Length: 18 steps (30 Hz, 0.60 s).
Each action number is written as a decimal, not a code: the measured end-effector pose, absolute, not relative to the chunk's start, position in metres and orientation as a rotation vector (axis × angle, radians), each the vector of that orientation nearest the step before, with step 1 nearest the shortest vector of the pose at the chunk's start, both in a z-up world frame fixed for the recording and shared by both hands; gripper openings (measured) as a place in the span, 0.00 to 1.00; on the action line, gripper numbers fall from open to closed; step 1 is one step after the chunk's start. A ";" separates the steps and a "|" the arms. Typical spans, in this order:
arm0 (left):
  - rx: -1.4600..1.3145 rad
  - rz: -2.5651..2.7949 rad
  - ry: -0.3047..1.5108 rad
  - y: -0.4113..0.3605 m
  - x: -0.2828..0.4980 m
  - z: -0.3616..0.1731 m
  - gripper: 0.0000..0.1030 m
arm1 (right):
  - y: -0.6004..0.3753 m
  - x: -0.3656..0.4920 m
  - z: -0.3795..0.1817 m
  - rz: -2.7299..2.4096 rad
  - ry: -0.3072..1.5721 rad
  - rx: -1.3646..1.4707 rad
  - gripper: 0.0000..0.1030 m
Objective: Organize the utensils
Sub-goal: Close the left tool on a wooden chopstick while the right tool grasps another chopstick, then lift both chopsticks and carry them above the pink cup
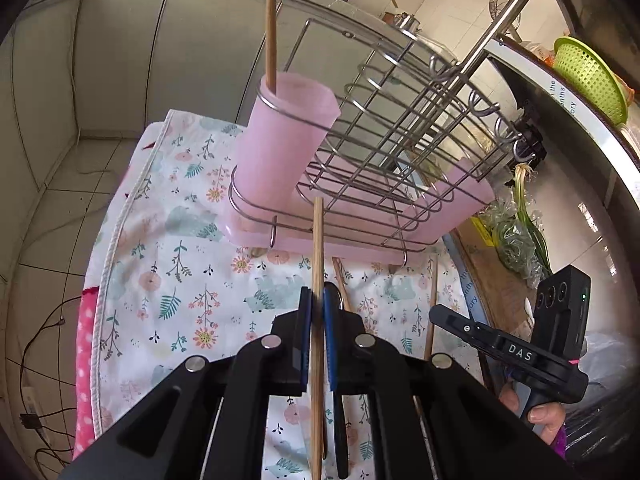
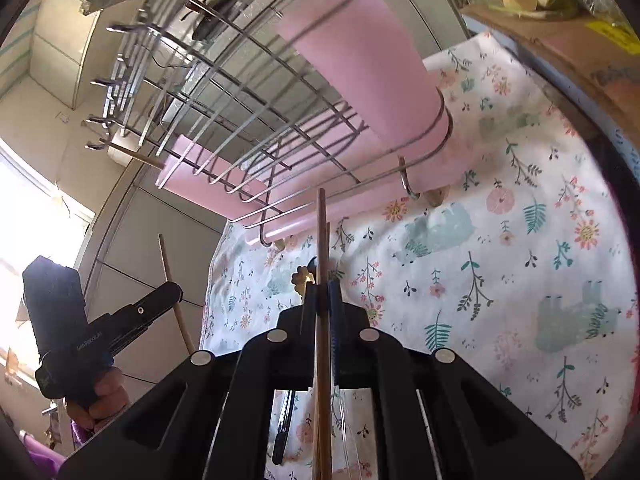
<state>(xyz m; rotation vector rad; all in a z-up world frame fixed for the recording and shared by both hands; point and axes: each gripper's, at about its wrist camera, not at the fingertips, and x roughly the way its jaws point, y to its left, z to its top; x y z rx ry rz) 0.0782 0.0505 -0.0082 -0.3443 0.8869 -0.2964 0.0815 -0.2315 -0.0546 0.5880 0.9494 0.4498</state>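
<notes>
Chopsticks gripped before the rack

Left gripper (image 1: 317, 304) clamped a chopstick (image 1: 317, 248); right gripper (image 2: 325, 294) clamped another chopstick (image 2: 322, 240), frame centre.

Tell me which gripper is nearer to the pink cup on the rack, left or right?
Probably the left, though it is close. The left gripper, shut on a chopstick, faces the pink cup. The right gripper, also holding a chopstick, sits before the rack's middle.
</notes>
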 end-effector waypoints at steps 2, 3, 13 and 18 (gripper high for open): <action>-0.335 -0.296 0.855 0.049 0.072 0.001 0.05 | -0.234 0.074 -0.042 0.446 0.906 0.565 0.06; -0.330 -0.297 0.841 0.048 0.069 0.005 0.05 | -0.235 0.070 -0.036 0.446 0.885 0.555 0.06; -0.275 -0.283 0.708 0.037 0.048 0.044 0.05 | -0.241 0.053 -0.006 0.451 0.766 0.500 0.06; -0.289 -0.283 0.690 0.039 0.047 0.052 0.05 | -0.246 0.050 -0.003 0.442 0.748 0.514 0.06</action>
